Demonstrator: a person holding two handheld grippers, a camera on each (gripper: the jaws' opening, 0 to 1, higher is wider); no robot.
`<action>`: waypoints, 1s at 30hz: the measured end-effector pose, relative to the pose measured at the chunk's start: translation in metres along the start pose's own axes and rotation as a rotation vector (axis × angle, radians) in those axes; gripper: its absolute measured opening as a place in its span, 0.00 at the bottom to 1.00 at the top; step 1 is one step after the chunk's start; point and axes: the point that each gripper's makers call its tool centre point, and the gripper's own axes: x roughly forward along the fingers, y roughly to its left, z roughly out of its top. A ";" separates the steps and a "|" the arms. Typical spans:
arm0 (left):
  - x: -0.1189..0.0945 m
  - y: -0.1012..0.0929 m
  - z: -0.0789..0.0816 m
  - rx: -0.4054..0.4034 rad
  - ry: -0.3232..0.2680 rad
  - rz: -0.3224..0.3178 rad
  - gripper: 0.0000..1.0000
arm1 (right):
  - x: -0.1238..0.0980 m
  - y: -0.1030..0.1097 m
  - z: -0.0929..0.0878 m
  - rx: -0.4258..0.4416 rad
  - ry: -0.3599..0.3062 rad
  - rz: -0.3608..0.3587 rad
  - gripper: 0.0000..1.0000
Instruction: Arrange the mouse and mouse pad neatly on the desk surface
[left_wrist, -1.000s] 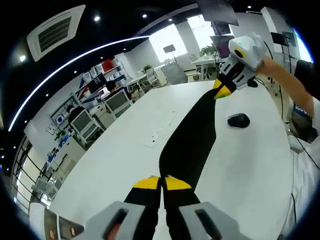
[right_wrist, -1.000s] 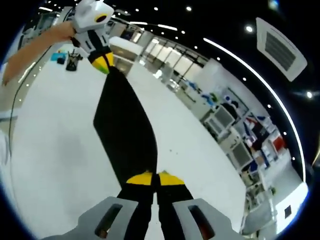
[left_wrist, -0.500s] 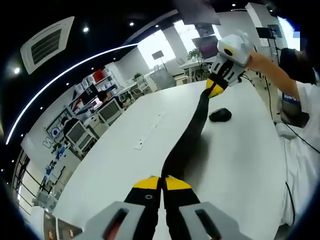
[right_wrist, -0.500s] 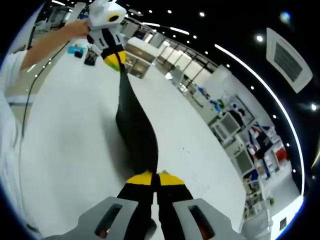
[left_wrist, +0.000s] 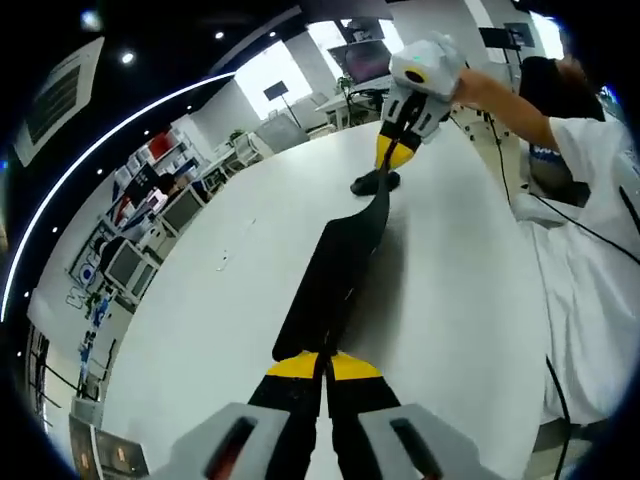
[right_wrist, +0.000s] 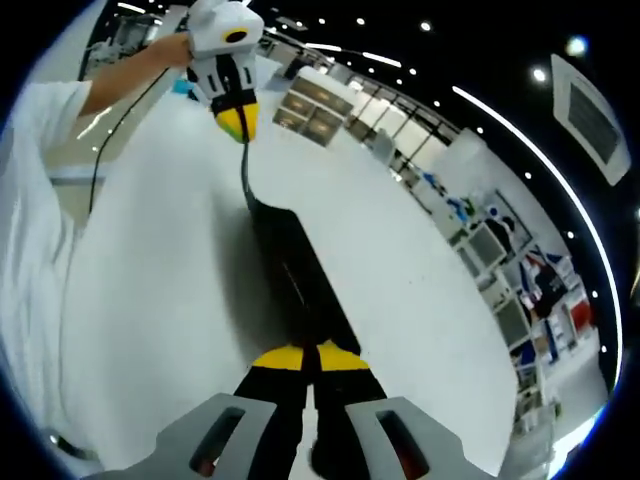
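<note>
Clamping opposite ends of the black mouse pad (left_wrist: 335, 265), left tool (left_wrist: 323, 362) and right tool (right_wrist: 303, 357) are needing level, taut lowering beside the mouse (left_wrist: 374, 183) onto the worktop (left_wrist: 455, 300).

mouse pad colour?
Black, plain. The mouse pad shows best in the left gripper view.

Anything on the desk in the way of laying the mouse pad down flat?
Only the mouse, at the far end, right beside the right gripper. Both grippers hold the mouse pad by its ends; the left gripper is at the near end. The white desk beneath looks bare.
</note>
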 end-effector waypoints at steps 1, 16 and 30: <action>0.001 -0.005 -0.002 0.004 0.002 -0.006 0.03 | 0.000 0.004 -0.002 0.000 0.001 0.006 0.02; 0.014 -0.064 -0.028 0.042 0.037 -0.097 0.03 | 0.003 0.056 -0.035 0.013 -0.003 0.040 0.02; 0.014 -0.066 -0.032 0.028 0.030 -0.101 0.03 | 0.012 0.062 -0.041 0.033 -0.036 0.033 0.02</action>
